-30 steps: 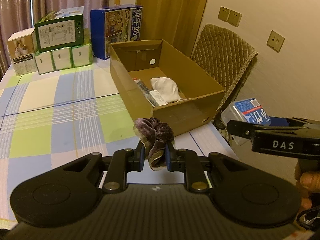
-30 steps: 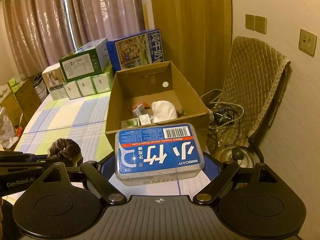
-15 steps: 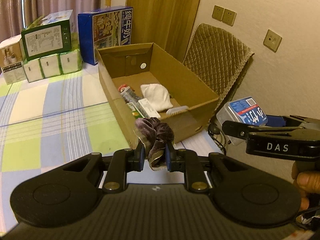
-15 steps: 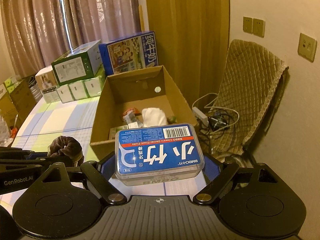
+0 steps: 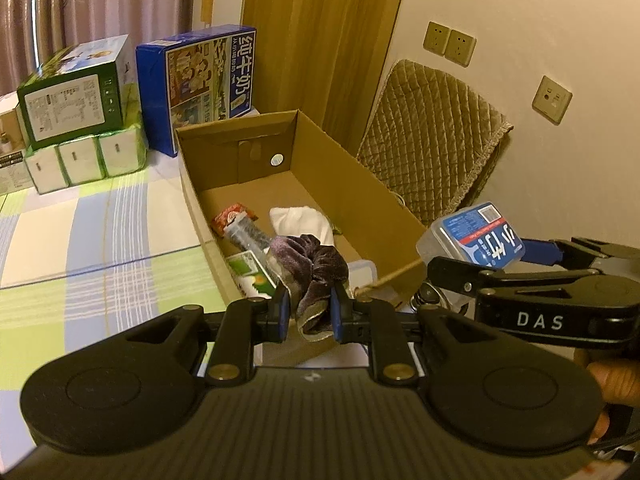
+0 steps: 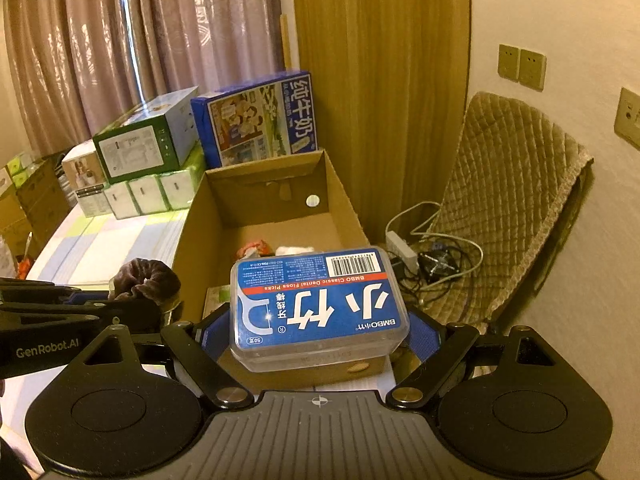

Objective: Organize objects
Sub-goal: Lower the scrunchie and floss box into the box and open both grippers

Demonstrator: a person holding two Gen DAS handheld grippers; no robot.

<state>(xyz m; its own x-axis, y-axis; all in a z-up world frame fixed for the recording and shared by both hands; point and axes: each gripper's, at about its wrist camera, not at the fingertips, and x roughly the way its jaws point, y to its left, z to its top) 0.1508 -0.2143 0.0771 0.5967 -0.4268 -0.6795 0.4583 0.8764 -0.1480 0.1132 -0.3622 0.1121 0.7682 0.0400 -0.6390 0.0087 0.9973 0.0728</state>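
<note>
Two matte-black handheld claws: the left claw (image 5: 307, 309) with blue finger pads (image 5: 283, 309), brass-coloured pivot screws and "GenRobot.AI" lettering; the right claw (image 6: 318, 330) ribbed grey at its base, marked "DAS" in white.

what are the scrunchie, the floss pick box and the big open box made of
The dark purple scrunchie, pinched in the left gripper, looks like velvet: soft gathered folds with a slight sheen. The blue-labelled dental floss pick box, held in the right gripper, seems clear hard plastic, with glossy see-through edges. The open brown box looks like matte cardboard, with plain walls and folded flaps.
</note>
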